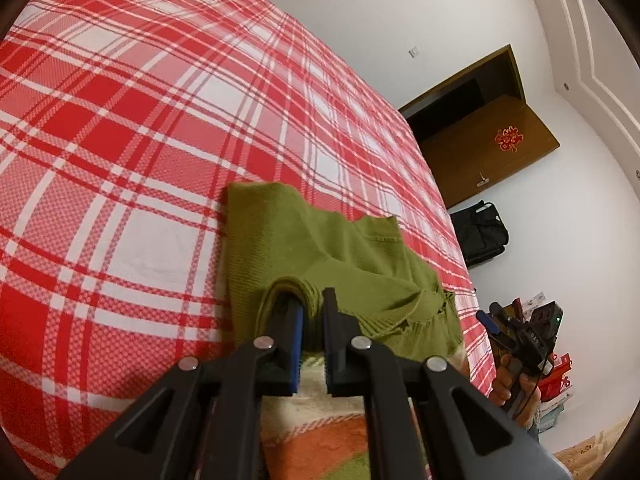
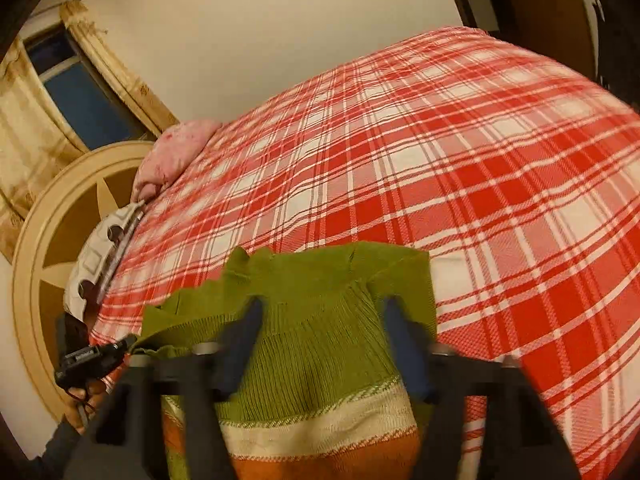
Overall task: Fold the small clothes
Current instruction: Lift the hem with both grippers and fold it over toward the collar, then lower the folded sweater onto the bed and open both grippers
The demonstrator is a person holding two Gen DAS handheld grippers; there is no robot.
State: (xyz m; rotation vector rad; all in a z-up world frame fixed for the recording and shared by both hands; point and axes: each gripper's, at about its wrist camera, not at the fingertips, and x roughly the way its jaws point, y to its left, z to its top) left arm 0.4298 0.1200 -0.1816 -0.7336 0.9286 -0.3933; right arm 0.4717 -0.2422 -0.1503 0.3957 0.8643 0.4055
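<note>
Left gripper (image 1: 312, 308) jaws narrowly parted, pinching green sweater (image 1: 320, 248) fold (striped hem: cream, orange). Right gripper (image 2: 320, 320) wide open over it, holding nothing.

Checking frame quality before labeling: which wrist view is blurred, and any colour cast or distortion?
Left wrist view: sharp, neutral white light, left gripper and green sweater crisp; strong fisheye bowing of the plaid bedspread. Right wrist view: motion blur smears the right gripper's fingers, warm yellowish cast on the wall, dark vignette corners.

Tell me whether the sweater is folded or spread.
Partly folded: the sweater has its green sleeve doubled over the body, and the left gripper pinches a bunched fold on the bed.
</note>
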